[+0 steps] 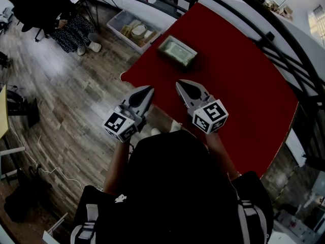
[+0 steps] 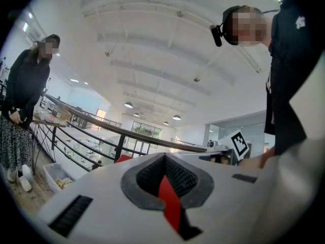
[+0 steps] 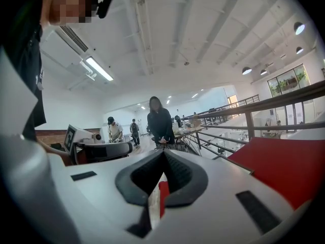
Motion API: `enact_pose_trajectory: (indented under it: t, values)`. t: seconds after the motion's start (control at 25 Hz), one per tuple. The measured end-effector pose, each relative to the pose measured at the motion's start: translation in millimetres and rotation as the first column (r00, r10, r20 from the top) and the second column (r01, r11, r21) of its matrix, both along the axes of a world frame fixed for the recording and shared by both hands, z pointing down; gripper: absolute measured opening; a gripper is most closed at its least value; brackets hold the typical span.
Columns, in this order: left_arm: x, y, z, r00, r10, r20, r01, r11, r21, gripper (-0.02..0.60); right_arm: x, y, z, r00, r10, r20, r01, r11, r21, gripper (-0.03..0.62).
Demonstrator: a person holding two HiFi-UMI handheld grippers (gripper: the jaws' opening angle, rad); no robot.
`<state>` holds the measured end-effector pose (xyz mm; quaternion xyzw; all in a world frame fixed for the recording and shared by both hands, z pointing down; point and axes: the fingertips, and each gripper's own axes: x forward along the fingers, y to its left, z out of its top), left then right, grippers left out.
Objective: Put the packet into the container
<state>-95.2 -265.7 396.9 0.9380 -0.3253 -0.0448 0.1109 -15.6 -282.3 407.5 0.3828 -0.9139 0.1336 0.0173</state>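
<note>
A small clear container (image 1: 176,51) stands on the red table (image 1: 238,80) near its far left side, and a pale green packet (image 1: 175,49) seems to lie inside it. Both grippers are held up close to the person's chest, short of the table's near corner, tips pointing toward the container. My left gripper (image 1: 148,89) (image 2: 164,159) is shut with nothing in it. My right gripper (image 1: 180,84) (image 3: 162,154) is shut and empty too. Both gripper views tilt upward at the ceiling and do not show the container.
A white bin (image 1: 133,31) with odds and ends sits on the wooden floor beyond the table's left corner. A black railing (image 1: 264,34) curves round the table's far side. A person in dark clothes (image 1: 61,24) (image 3: 160,122) stands at the back left.
</note>
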Motion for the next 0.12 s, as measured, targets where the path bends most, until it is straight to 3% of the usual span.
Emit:
enact_pose_trajectory:
  t: [0.12]
  values:
    - [5.7, 2.4, -4.4, 1.0, 0.005, 0.005, -0.005, 0.999, -0.035, 0.005, 2.9, 0.8, 0.5, 1.0, -0.001, 0.0, 0.001, 1.0, -0.004, 0.02]
